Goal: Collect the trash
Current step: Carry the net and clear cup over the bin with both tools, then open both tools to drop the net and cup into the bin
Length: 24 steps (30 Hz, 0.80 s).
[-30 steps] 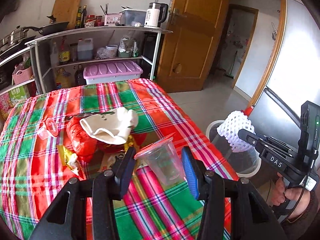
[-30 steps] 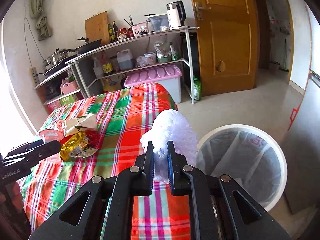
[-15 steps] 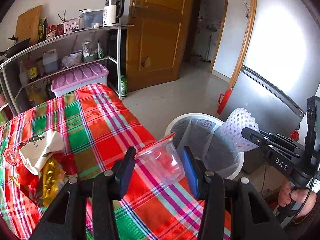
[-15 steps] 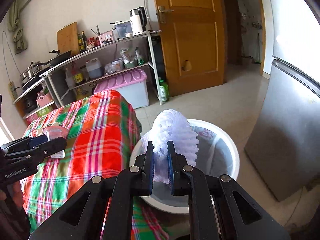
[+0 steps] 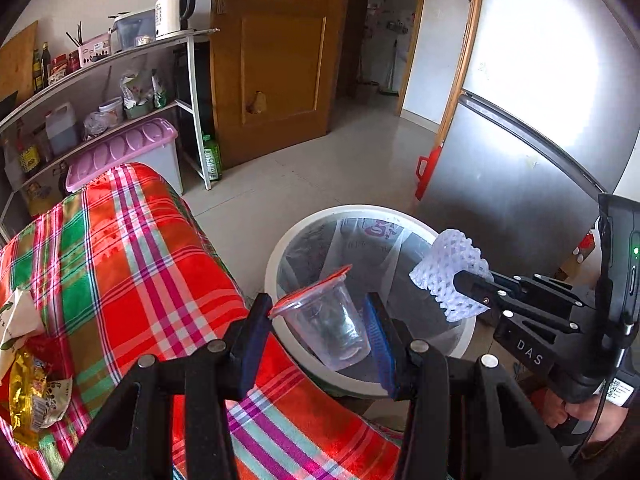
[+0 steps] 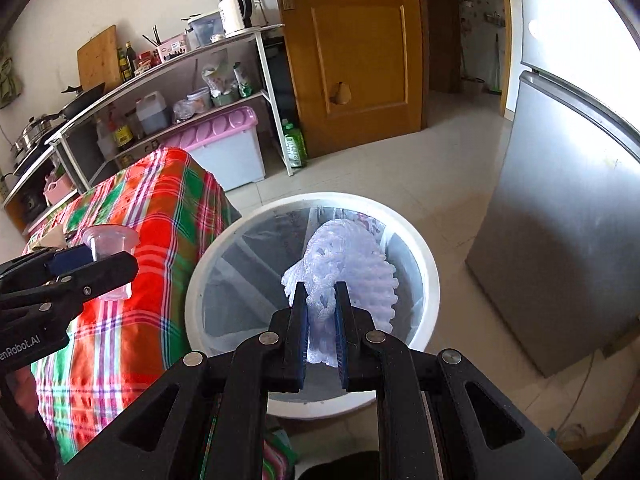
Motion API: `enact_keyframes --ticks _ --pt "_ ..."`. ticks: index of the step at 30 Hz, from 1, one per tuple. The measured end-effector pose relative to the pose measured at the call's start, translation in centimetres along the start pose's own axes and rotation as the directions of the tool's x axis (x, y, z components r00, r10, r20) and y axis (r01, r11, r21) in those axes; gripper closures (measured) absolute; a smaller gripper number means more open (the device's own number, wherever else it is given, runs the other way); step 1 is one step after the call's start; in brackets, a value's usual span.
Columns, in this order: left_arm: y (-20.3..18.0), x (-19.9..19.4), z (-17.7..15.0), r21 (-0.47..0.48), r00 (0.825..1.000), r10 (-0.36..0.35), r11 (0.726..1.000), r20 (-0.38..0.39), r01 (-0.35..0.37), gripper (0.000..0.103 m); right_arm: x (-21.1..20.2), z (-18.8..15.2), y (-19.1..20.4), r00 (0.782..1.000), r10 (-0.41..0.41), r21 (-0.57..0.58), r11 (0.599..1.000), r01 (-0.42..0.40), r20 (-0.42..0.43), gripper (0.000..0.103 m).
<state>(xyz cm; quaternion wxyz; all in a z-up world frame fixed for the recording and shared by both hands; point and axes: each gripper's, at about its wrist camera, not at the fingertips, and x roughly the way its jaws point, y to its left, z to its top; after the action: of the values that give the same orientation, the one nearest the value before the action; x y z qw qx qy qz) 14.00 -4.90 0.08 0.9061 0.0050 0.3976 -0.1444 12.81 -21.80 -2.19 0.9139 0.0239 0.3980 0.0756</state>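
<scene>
Trash here means two pieces, each carried in a tong, plus wrappers lying on the table.

Left wrist view: the clear plastic cup (image 5: 328,322), its red foil lid peeled up at the rim, sits tilted between the fingers of the left gripper (image 5: 316,336), which is clamped on its sides. The cup hangs over the near rim of the white trash bin (image 5: 276,248), which stands on the floor at about 1 o'clock from the gripper, touching the table's draped edge. The bin is lined with a thin translucent bag. At 3 o'clock the right gripper (image 5: 460,284) reaches in from the right, pinching a white foam fruit net (image 5: 450,272) over the bin's far side. A hand (image 5: 568,416) grips its handle at 4 o'clock. The table (image 5: 132,248), under a red, green and pink plaid cloth, fills the left. At 9 o'clock, on its edge, lie a gold wrapper (image 5: 28,392) and a white carton (image 5: 16,320), close together.

Right wrist view: the right gripper (image 6: 322,312) is nearly closed, its blue pads squeezing the bunched end of the foam fruit net (image 6: 348,264), which hangs right above the bin's (image 6: 208,264) open mouth. At 9 o'clock the left gripper (image 6: 92,268) holds the plastic cup (image 6: 110,248) over the plaid table (image 6: 140,320), just beside the bin's rim. A grey fridge (image 6: 560,240) stands at 3 o'clock, and a wooden door (image 6: 352,52) at 12 o'clock.
</scene>
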Motion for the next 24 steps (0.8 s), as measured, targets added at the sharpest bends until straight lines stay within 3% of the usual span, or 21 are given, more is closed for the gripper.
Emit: enact_keyframes --ticks 10,12,15,19,24 --pt "-0.7 3.0 -0.2 0.0 0.997 0.017 1.0 -0.071 -0.017 0.053 3.0 -0.4 -0.4 0.997 -0.044 -0.025 0.999 0.043 -0.06 0.09" --pt "-0.7 3.4 -0.3 -0.003 0.997 0.018 1.0 -0.078 -0.018 0.046 3.3 -0.6 -0.5 0.996 -0.052 -0.03 0.998 0.05 -0.066 0.089" --pt "-0.6 3.7 -0.5 -0.004 0.996 0.029 1.0 -0.085 -0.029 0.037 3.5 -0.7 -0.9 0.996 -0.056 -0.026 0.998 0.054 -0.072 0.081" --pt "-0.6 3.6 -0.6 -0.011 0.996 0.024 1.0 -0.088 -0.025 0.037 3.5 -0.8 -1.1 0.996 -0.051 -0.015 0.999 0.05 -0.071 0.056" --pt "-0.4 3.2 -0.5 -0.017 0.997 0.026 0.999 -0.079 -0.027 0.036 3.3 -0.8 -1.2 0.996 -0.054 -0.007 0.999 0.053 -0.071 0.055"
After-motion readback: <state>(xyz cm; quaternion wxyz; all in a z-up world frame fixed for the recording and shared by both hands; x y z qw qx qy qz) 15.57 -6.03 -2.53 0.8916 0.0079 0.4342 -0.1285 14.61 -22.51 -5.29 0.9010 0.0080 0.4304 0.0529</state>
